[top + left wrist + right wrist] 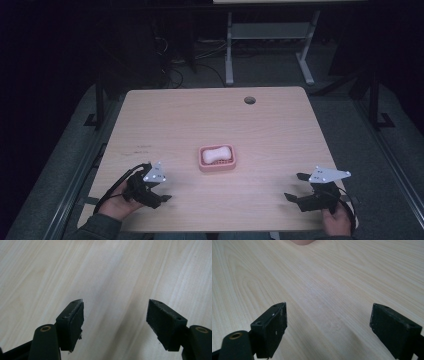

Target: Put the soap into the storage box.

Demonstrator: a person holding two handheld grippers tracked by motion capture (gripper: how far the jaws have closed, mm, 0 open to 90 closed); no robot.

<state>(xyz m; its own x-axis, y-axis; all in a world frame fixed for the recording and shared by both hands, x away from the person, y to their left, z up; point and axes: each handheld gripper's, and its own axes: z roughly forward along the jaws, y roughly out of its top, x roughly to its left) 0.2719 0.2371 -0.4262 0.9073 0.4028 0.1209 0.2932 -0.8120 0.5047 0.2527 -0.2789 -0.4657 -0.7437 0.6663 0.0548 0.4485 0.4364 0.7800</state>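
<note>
At the near edge of a light wooden table (210,115), I hold a claw in each hand, both empty and both with jaws standing apart over bare wood. My left gripper (156,192) sits near the table's near-left corner, my hand (120,202) wrapped around its body, a grey three-cornered plate on top; in the left gripper view (115,315) its two black pads face each other across a clear gap with only wood grain between them. My right gripper (296,187) rests near the near-right corner, held by my right hand (336,222); in the right gripper view (328,322) its jaws are spread wide, nothing caught in them.

Between the two claws and a little farther from me, close to the middle of the table, lies a pink soap dish (217,167) with a pale bar of soap (216,154) resting inside it. Both claws are well apart from it. The dish's pink edge (302,242) peeks in at the top of the right gripper view. A round cable hole (249,100) marks the far side of the table.
</note>
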